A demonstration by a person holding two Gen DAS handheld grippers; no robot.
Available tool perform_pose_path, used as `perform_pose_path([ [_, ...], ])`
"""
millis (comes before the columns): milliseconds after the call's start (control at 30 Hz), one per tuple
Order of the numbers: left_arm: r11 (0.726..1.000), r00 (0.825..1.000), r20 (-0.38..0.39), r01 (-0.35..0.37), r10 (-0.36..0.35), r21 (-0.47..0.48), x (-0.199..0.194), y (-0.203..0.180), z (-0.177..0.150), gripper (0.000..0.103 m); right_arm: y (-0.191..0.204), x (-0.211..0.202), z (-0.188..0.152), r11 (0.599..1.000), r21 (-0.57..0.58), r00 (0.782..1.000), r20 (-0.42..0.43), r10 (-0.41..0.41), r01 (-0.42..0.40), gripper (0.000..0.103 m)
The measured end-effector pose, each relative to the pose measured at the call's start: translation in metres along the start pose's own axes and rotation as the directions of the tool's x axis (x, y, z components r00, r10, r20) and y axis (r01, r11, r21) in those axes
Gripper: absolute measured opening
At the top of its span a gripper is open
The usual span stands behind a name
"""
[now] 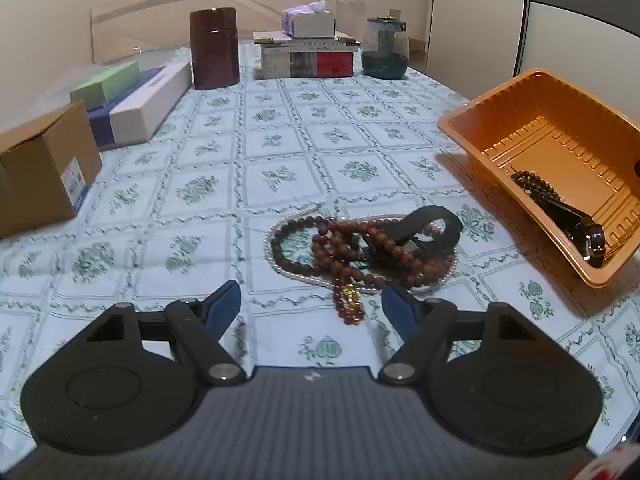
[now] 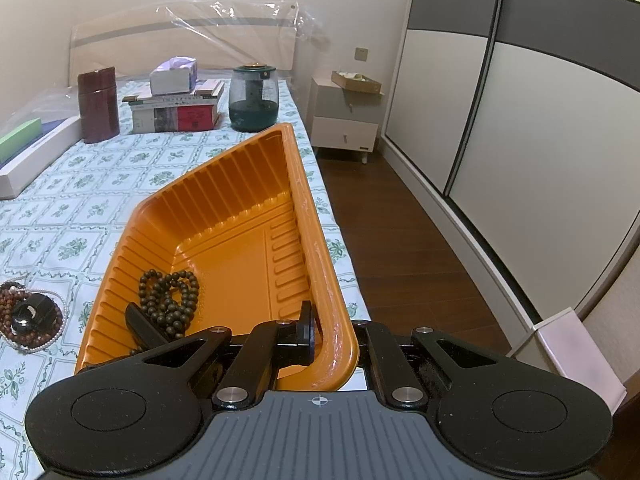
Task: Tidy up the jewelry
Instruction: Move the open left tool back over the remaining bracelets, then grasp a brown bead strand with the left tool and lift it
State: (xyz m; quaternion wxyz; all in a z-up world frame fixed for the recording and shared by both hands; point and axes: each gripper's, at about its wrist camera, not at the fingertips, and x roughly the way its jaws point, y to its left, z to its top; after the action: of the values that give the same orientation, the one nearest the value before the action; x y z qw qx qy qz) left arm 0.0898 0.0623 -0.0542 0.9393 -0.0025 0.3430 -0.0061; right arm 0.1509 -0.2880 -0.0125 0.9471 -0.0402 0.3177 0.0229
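A tangle of jewelry (image 1: 360, 248) lies on the flower-patterned cloth (image 1: 200, 152): brown bead strings, a white pearl necklace (image 1: 276, 264), a black strap (image 1: 434, 220) and a red bead string with a gold charm (image 1: 349, 300). My left gripper (image 1: 310, 288) hovers just short of it, open, with the red string's end between its blue pads, untouched. My right gripper (image 2: 334, 340) is shut on the near rim of the orange plastic tray (image 2: 316, 248), which looks tilted. Inside the tray lie a dark bead bracelet (image 2: 170, 296) and a black watch (image 1: 580, 224).
A cardboard box (image 1: 44, 168), a long white-and-blue box (image 1: 148, 100) and a green box (image 1: 106, 82) line the left. Farther back stand a dark red canister (image 1: 214, 48), stacked books (image 1: 308, 60) under a tissue box, and a green glass jar (image 1: 384, 48). The cloth ends right of the tray over wooden floor (image 2: 400, 240).
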Motion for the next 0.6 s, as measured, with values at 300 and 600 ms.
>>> perform_pose_path([
  [300,0.998,0.998,0.006,0.057,-0.057,-0.020,0.011,-0.021,0.010,0.063,0.001,0.000,0.000,1.000,-0.003,1.000,-0.001,-0.002,0.002,0.006],
  [600,0.992,0.995,-0.039,0.093,-0.097,-0.088,0.031,-0.037,0.021,0.040,0.001,0.001,0.001,1.000,-0.005,1.000,-0.002,-0.002,0.002,0.006],
])
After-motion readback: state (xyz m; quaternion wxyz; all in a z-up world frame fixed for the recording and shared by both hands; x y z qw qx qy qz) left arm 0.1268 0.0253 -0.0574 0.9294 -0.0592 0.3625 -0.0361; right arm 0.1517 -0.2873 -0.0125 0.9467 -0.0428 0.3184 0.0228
